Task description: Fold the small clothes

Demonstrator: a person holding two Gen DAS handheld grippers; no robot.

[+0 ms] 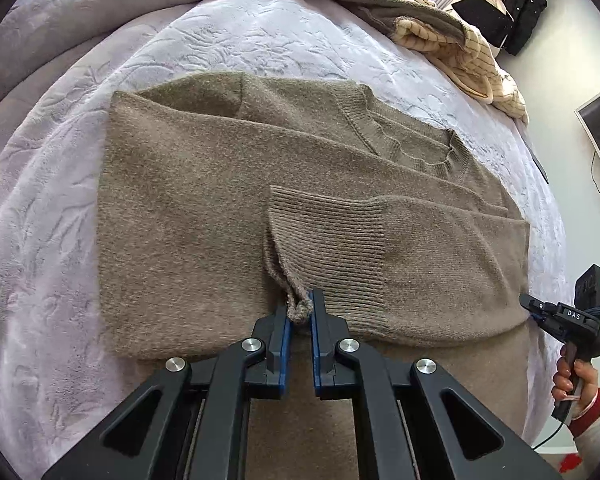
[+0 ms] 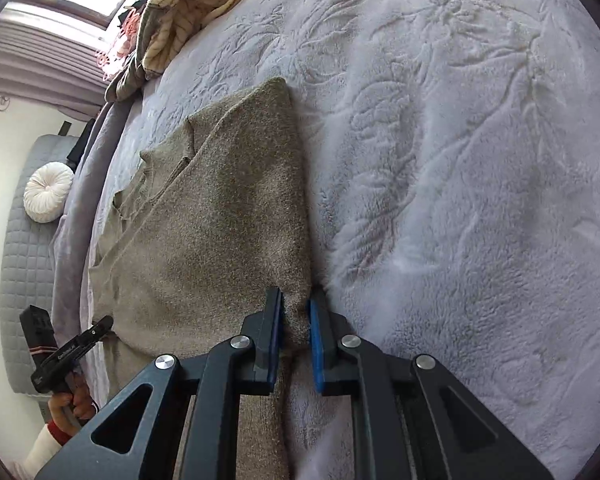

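Item: brown knit sweater [image 1: 228, 208], partly folded, lying flat on the lilac embossed bedspread [image 1: 260, 36]. My left gripper [image 1: 300, 312], jaws narrowed, pinches a bunched corner of the ribbed sleeve cuff [image 1: 324, 236], which lies across the sweater's body. My right gripper [image 2: 296, 316], jaws narrowed, clamps the sweater's side edge beside bare bedspread. Striped cream blanket [image 1: 472, 56] heaped at the bed's far edge.

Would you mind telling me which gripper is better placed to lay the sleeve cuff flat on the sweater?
Left. The left gripper already pinches the ribbed sleeve cuff over the brown sweater. The right gripper is clamped on the sweater's side edge beside the blanket.
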